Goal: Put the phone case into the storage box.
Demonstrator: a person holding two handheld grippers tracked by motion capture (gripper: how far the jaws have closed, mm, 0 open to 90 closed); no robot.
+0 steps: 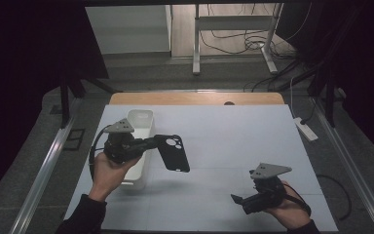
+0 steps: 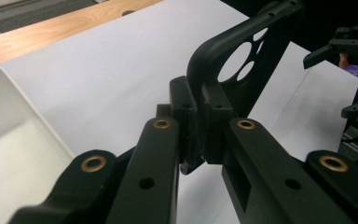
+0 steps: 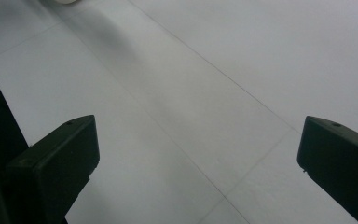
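Note:
A black phone case point(image 1: 174, 153) with round camera holes hangs above the white table sheet, left of centre. My left gripper point(image 1: 157, 143) is shut on its edge near the camera cut-outs; in the left gripper view the case point(image 2: 242, 65) rises from between the closed jaws of that gripper point(image 2: 199, 126). My right gripper point(image 1: 239, 201) hovers low over the front right of the sheet, jaws spread wide with nothing between them, and its own view point(image 3: 196, 154) looks at bare white sheet.
A white rectangular bin point(image 1: 141, 127) stands at the left under my left hand; its wall point(image 2: 9, 116) shows in the left gripper view. A wooden table edge point(image 1: 195, 98) runs along the back. Metal rails flank both sides.

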